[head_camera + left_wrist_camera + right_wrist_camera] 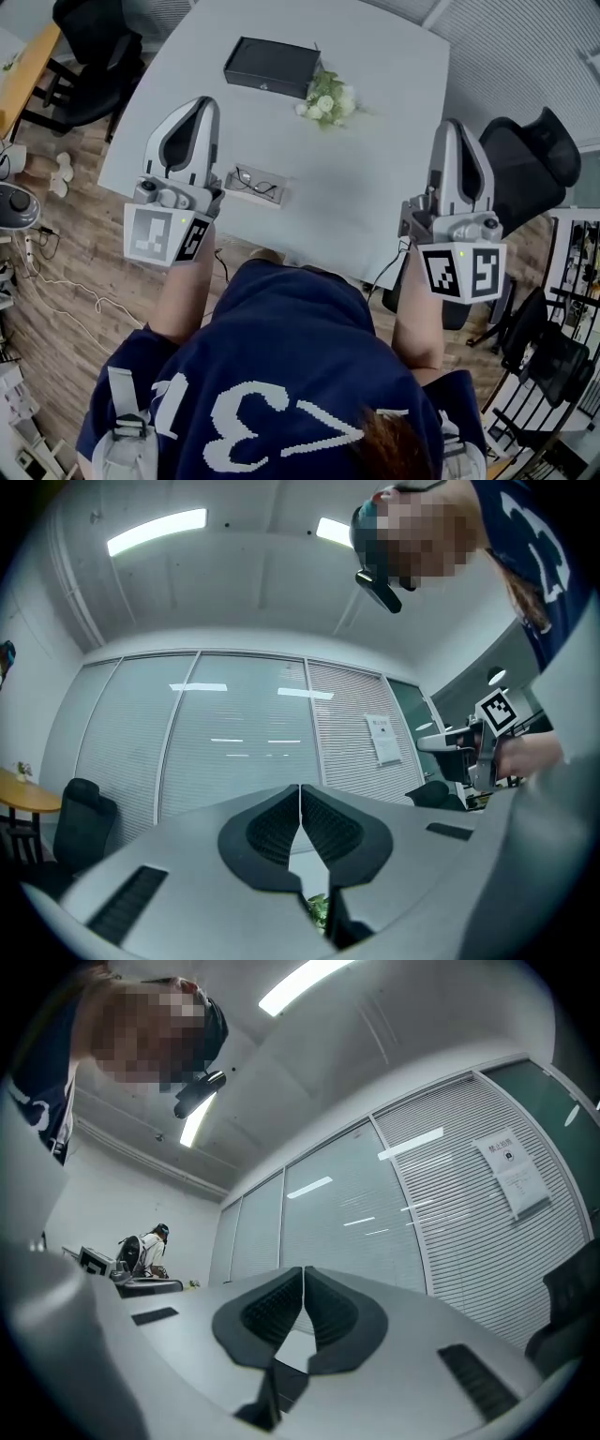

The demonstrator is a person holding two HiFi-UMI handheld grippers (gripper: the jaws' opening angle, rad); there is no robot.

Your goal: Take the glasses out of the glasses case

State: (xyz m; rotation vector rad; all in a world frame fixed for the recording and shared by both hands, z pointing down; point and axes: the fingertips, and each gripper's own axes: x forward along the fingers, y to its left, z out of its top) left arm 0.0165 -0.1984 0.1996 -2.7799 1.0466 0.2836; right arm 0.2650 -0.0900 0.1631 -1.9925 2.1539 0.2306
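White flowers (328,97), grey table (361,202), black chair (527,150)

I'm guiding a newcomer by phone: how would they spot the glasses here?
Start at the grey table. Near its near edge, just right of the left gripper, the glasses rest on a pale flat case. They are thin dark wire, unlike the black box and white flowers at the far side.

Pale grey worktop (375,178) bare across centre and right. Black rectangular box (272,67), white-green flower bunch (326,98) crowd far side. Pale open glasses case (255,185) near front-left edge.
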